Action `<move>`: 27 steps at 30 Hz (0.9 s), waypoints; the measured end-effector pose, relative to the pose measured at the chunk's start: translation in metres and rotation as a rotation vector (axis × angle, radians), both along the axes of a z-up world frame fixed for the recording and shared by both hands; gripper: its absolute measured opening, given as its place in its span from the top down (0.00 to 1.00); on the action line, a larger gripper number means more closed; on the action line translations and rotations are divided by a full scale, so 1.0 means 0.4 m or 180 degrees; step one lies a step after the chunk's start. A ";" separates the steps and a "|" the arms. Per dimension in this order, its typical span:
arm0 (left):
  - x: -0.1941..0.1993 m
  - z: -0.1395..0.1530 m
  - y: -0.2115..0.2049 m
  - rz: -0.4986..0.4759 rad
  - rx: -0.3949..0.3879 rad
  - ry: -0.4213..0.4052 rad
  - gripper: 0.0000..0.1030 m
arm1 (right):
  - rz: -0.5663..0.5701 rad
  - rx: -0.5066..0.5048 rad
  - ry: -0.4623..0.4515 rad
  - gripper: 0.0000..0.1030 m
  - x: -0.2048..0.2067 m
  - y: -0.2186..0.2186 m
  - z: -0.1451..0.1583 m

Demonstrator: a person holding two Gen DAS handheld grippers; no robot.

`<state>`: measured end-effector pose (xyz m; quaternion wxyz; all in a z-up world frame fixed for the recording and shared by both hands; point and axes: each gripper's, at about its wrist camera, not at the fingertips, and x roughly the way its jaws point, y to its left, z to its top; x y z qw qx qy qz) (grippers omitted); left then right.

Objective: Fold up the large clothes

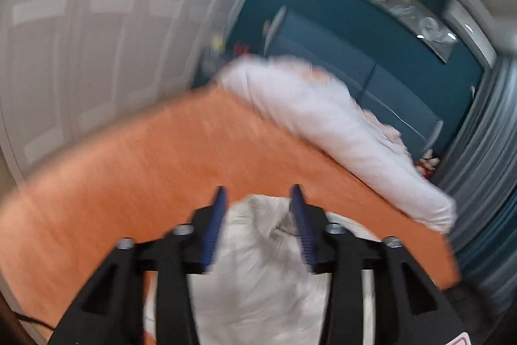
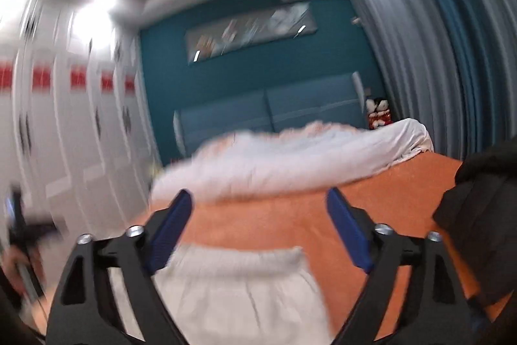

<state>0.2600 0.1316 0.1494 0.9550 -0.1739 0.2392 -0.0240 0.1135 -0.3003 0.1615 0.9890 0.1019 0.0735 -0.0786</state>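
A pale white garment lies on the orange bed cover. In the left wrist view my left gripper stands over it with the jaws apart; cloth shows between the blue fingers, but blur hides whether they touch it. In the right wrist view the same garment lies flat, its gathered waistband toward the far side. My right gripper is wide open above it and holds nothing. Both views are motion-blurred.
White bedding is heaped at the head of the bed before a blue headboard. A dark garment lies at the right. White wardrobe doors stand left, curtains right.
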 end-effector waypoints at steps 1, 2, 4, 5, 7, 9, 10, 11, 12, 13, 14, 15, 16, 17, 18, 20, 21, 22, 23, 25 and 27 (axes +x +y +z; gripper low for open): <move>-0.037 0.005 0.005 -0.0035 0.0156 -0.0201 0.24 | 0.0064 -0.0069 0.0095 0.23 -0.016 0.011 -0.026; -0.074 0.005 0.007 -0.0077 0.0298 -0.0362 0.19 | 0.0135 -0.0119 0.0211 0.23 -0.033 0.024 -0.058; -0.128 -0.022 -0.003 -0.0221 0.0600 -0.0388 0.16 | 0.0232 -0.0175 0.0451 0.23 -0.049 0.046 -0.121; -0.140 -0.062 -0.014 -0.0353 0.0740 -0.0220 0.16 | 0.0258 -0.0184 0.0553 0.23 -0.057 0.050 -0.149; -0.151 -0.136 -0.021 -0.0460 0.0792 0.0042 0.16 | 0.0317 -0.0108 0.0795 0.27 -0.071 0.059 -0.225; -0.158 -0.213 -0.024 -0.0424 0.0749 0.0284 0.16 | 0.0386 0.0040 0.1004 0.47 -0.063 0.063 -0.283; -0.158 -0.243 -0.024 -0.0392 0.0696 0.0384 0.16 | 0.0399 0.0087 0.1097 0.61 -0.053 0.068 -0.306; -0.153 -0.267 -0.026 -0.0359 0.0630 0.0452 0.16 | 0.0407 0.0128 0.1178 0.73 -0.040 0.070 -0.325; -0.153 -0.288 -0.041 -0.0328 0.0569 0.0501 0.16 | 0.0419 0.0168 0.1256 0.78 -0.021 0.076 -0.345; -0.153 -0.298 -0.050 -0.0305 0.0552 0.0514 0.16 | 0.0430 0.0183 0.1277 0.78 -0.009 0.082 -0.355; -0.149 -0.299 -0.057 -0.0314 0.0540 0.0497 0.16 | 0.0426 0.0178 0.1273 0.78 0.003 0.087 -0.359; -0.137 -0.294 -0.083 -0.0369 0.0554 0.0443 0.16 | 0.0433 0.0151 0.1250 0.78 0.024 0.092 -0.359; -0.125 -0.291 -0.104 -0.0399 0.0581 0.0409 0.16 | 0.0448 0.0119 0.1233 0.78 0.047 0.099 -0.357; -0.102 -0.286 -0.132 -0.0454 0.0623 0.0363 0.16 | 0.0450 0.0090 0.1211 0.78 0.072 0.105 -0.357; -0.086 -0.288 -0.150 -0.0491 0.0646 0.0336 0.16 | 0.0468 0.0080 0.1190 0.78 0.092 0.112 -0.356; -0.052 -0.277 -0.195 -0.0545 0.0684 0.0310 0.16 | 0.0477 0.0034 0.1160 0.78 0.144 0.125 -0.364; -0.027 -0.280 -0.215 -0.0574 0.0698 0.0321 0.16 | 0.0484 -0.0005 0.1144 0.78 0.173 0.130 -0.369; -0.001 -0.287 -0.235 -0.0590 0.0709 0.0339 0.16 | 0.0489 -0.0046 0.1135 0.78 0.197 0.136 -0.375; 0.028 -0.304 -0.257 -0.0625 0.0712 0.0372 0.16 | 0.0493 -0.0086 0.1131 0.78 0.219 0.145 -0.380; 0.070 -0.329 -0.287 -0.0630 0.0722 0.0451 0.16 | 0.0541 -0.0136 0.1168 0.78 0.266 0.161 -0.394; 0.111 -0.365 -0.314 -0.0642 0.0750 0.0529 0.16 | 0.0605 -0.0247 0.1220 0.78 0.317 0.187 -0.412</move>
